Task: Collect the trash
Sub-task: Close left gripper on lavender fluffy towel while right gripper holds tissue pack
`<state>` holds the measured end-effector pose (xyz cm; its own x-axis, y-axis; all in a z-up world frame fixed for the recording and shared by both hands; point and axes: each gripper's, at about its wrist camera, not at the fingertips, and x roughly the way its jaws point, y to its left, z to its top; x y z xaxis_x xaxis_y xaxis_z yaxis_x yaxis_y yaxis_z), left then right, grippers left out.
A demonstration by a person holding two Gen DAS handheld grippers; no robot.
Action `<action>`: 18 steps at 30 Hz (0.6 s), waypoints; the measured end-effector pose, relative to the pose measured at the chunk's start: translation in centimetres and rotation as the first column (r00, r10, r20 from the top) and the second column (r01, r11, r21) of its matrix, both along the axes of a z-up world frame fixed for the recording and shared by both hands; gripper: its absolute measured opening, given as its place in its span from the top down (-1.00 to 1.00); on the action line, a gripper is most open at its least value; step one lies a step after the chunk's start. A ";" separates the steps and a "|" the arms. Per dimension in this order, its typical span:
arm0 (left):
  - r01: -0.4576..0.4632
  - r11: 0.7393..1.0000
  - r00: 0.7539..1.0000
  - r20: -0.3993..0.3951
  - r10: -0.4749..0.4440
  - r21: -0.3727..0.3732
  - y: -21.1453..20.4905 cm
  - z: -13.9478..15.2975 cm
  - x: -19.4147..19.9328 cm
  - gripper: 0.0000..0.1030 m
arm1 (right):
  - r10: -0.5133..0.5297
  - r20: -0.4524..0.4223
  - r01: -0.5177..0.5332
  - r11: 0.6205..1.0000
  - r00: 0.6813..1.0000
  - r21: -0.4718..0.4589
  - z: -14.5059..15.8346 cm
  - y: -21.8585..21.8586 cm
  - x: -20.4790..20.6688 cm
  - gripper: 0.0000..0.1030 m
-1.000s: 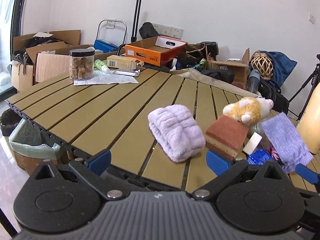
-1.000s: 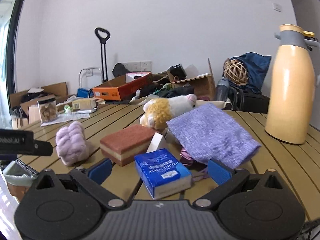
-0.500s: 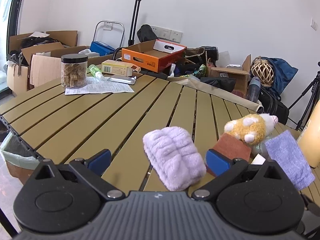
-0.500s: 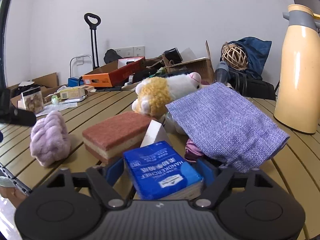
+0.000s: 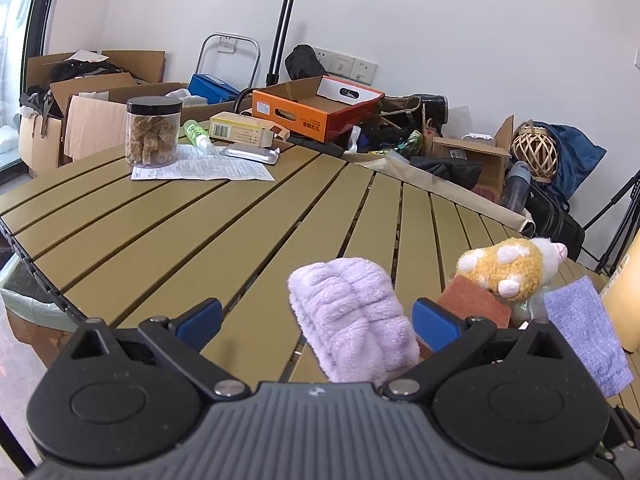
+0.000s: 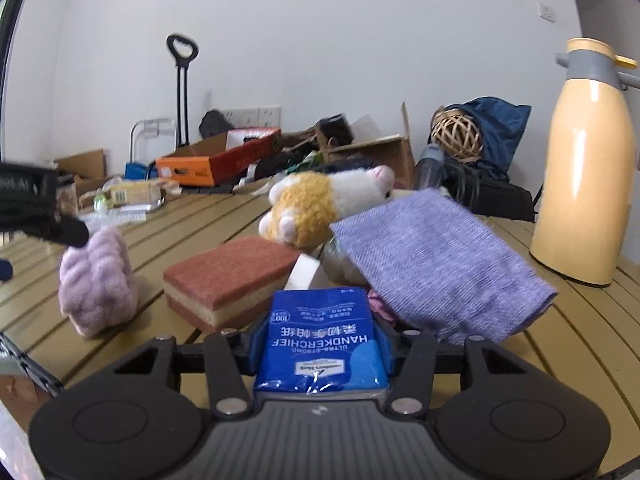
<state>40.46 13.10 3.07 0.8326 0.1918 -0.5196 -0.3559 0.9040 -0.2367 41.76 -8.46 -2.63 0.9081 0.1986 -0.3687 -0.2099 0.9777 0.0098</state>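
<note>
My right gripper [image 6: 322, 342] is shut on a blue tissue pack [image 6: 322, 340] labelled "handkerchief", held low over the slatted table [image 6: 580, 340]. My left gripper [image 5: 316, 318] is open, and a fluffy lilac cloth [image 5: 354, 318] lies between its blue pads, nearer the right one. The lilac cloth also shows in the right wrist view [image 6: 96, 280]. A bin lined with a pale bag [image 5: 24, 300] shows below the table's left edge in the left wrist view.
A red sponge block [image 6: 228, 280], a plush toy [image 6: 320, 204], a purple cloth [image 6: 436, 272] and a cream flask [image 6: 588, 168] stand near the right gripper. A jar [image 5: 152, 132], papers [image 5: 204, 168] and a small box [image 5: 240, 130] sit at the table's far left. Cardboard boxes [image 5: 316, 108] crowd the floor behind.
My right gripper moved forward around the blue tissue pack and shut on it. My left gripper moved forward over the table, so the lilac cloth now lies between its pads.
</note>
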 end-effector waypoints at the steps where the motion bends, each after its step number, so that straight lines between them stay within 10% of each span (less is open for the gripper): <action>1: 0.000 1.000 1.000 0.003 0.000 -0.002 -0.2 0.0 0.1 -1.00 | -0.006 0.010 0.006 1.000 1.000 0.010 0.3 -0.3 -0.2 0.02; 18: -0.071 0.997 0.997 -0.036 0.072 0.013 -3.5 -1.8 3.3 -0.99 | -0.121 0.106 0.112 0.990 0.987 0.088 3.0 -8.1 -3.9 0.02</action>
